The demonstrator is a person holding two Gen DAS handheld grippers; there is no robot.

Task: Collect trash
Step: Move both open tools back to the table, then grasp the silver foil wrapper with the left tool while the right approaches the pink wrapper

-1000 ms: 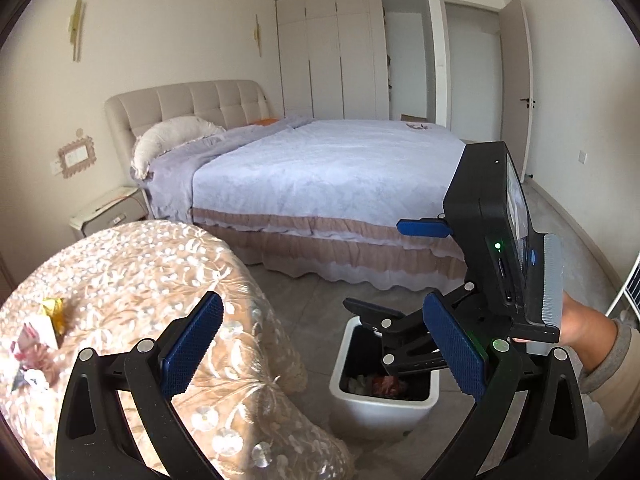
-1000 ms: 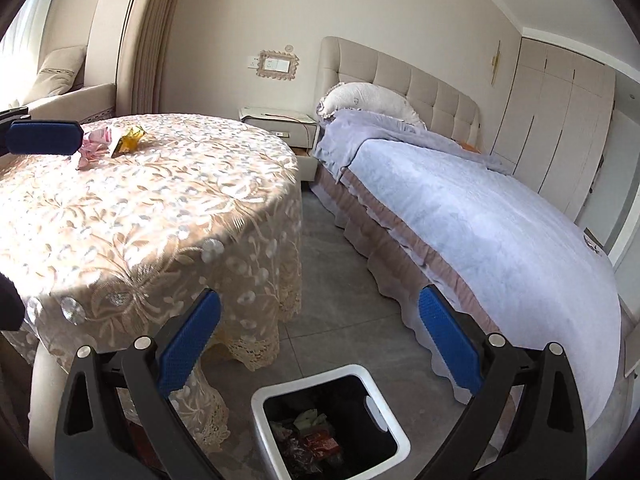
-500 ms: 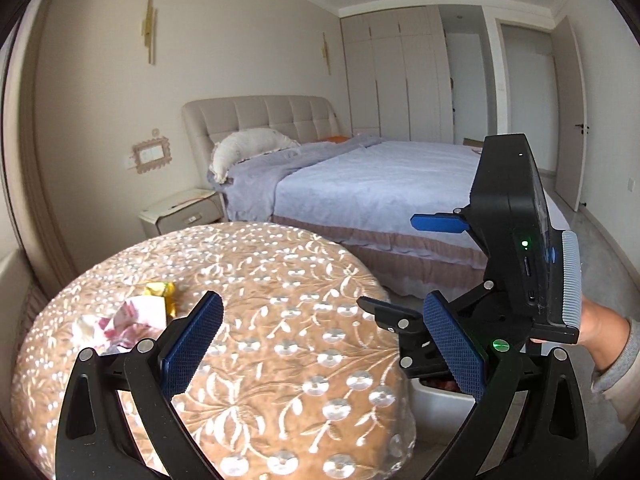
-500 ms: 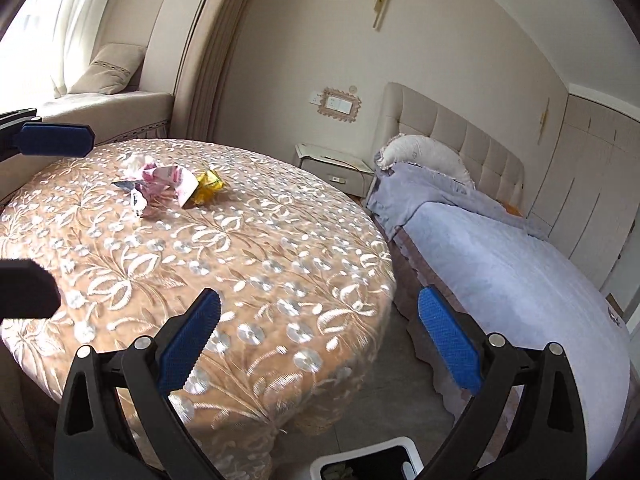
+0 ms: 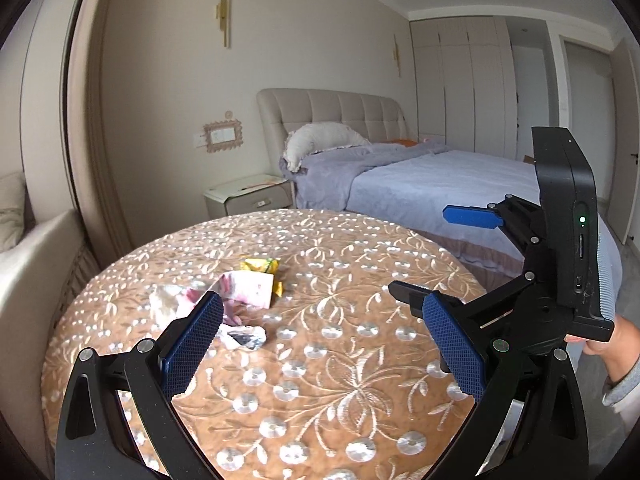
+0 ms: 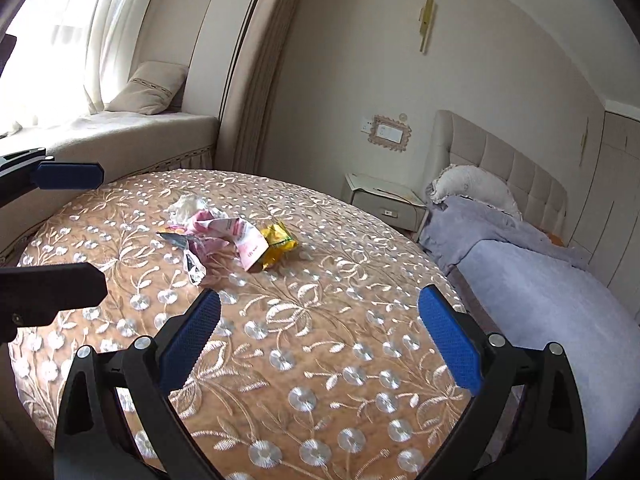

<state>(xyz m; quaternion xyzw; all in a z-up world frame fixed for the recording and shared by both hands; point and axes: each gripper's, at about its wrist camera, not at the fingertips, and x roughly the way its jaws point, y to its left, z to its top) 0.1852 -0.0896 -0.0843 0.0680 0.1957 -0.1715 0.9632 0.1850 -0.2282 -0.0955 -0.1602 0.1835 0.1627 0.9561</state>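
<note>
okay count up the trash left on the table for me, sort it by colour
Yellow wrapper: 1
Pink-and-white wrapper: 1
Silver foil wrapper: 1
White crumpled tissue: 1
Total: 4, all in one overlapping pile on the table, so a hidden piece is possible.

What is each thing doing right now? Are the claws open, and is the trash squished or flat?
Left claw: open, empty, above the table.
Right claw: open, empty, above the table.
Yellow snack wrapper: crumpled, lying on the table.
Pink and white paper wrapper: crumpled, touching the yellow one.
White tissue wad: scrunched up.
Round table with beige embroidered cloth: covered.
Bed with lilac cover: made.
</note>
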